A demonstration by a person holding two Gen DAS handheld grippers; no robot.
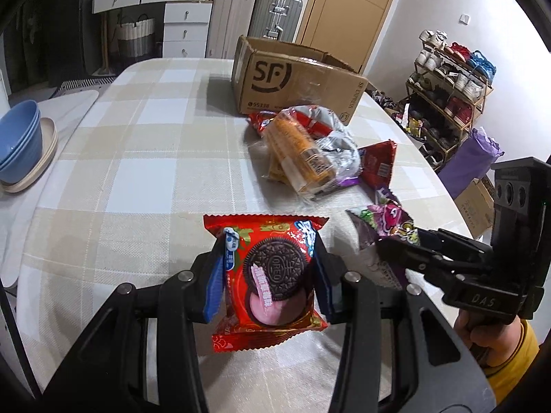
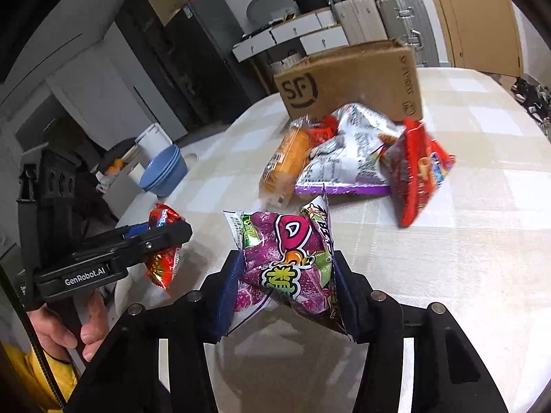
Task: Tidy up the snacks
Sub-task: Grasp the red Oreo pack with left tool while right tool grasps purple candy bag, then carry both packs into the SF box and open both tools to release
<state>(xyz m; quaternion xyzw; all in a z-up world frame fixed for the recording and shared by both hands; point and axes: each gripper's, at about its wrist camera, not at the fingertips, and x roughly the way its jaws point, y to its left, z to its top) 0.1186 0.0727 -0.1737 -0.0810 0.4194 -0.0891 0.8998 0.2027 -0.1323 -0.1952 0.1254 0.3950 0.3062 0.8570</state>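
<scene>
I am clamping my left fingers [image 1: 265, 272] on the Oreo pack [image 1: 268, 275], my right fingers [image 2: 286, 285] on the purple candy bag [image 2: 286, 268]; the snack pile [image 1: 310, 148] is lying at one o'clock.

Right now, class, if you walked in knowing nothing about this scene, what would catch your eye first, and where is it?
First, the red Oreo packet clamped in the left tool, close to the camera. Beside it, the right tool grips a purple candy bag above the checked tablecloth. Behind them, a heap of snack bags lies in front of a cardboard box marked SF.
</scene>
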